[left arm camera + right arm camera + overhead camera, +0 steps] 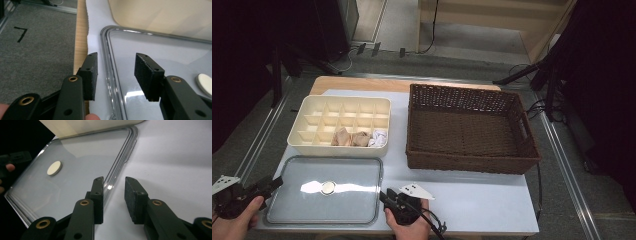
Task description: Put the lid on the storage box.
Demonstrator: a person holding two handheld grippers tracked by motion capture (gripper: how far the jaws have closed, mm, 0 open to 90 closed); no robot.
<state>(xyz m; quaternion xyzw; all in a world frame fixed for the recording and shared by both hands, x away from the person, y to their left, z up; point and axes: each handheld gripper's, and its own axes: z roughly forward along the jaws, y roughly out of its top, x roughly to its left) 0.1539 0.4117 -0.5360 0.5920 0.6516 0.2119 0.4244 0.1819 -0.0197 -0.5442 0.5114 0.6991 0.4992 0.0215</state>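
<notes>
Right now the clear lid (324,190) is lying flat on the surface (477,195) in the lower left of the high view, directly below the cream divided box (339,125), with a small white disc (328,187) showing at its middle. The left tongs (274,184) are sitting at the lid's left edge with their jaws apart; in the left gripper view (116,72) the lid's rim (107,62) is running up between the two pads, touched by neither. The right tongs (384,196) are sitting at the lid's lower right corner, jaws apart as well; in the right gripper view (113,195) the rim is lying just beside the left pad. A brown wicker basket (469,127) is standing in the upper right of the surface, and rolled cloths (359,138) are filling the box's bottom-row compartments.
</notes>
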